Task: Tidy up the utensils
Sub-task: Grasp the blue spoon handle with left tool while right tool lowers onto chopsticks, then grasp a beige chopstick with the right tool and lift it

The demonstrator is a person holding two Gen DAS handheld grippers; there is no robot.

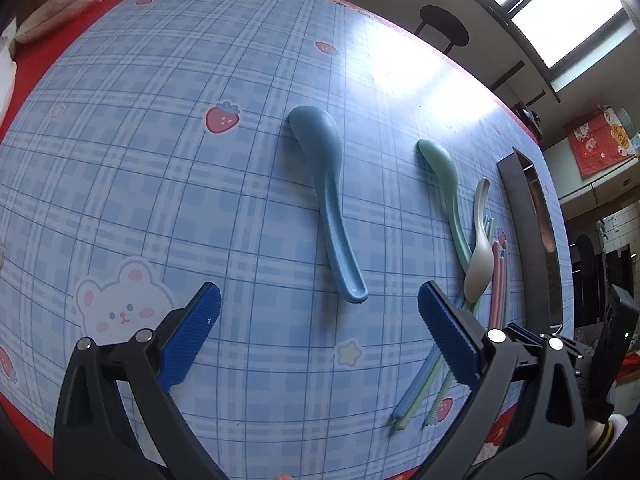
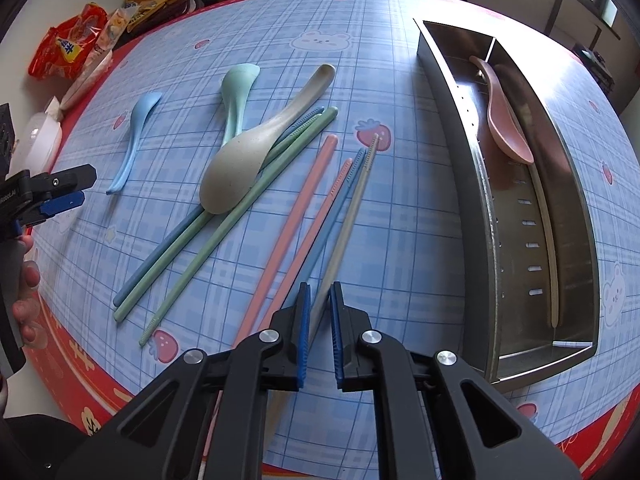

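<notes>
Right tongs (image 2: 319, 300) tight around beige chopstick (image 2: 352, 216)

A beige chopstick (image 2: 356, 216) lies pinched between the right gripper (image 2: 320, 300) pads, reaching away from it beside a blue chopstick (image 2: 336, 216) and two pink chopsticks (image 2: 296, 216). Further left lie green chopsticks (image 2: 240, 216) under a beige spoon (image 2: 240, 172), then a green spoon (image 2: 236, 96) and a blue spoon (image 2: 132, 140). Right of the gripper, a steel tray (image 2: 452, 160) holds a pink spoon (image 2: 504, 120).
</notes>
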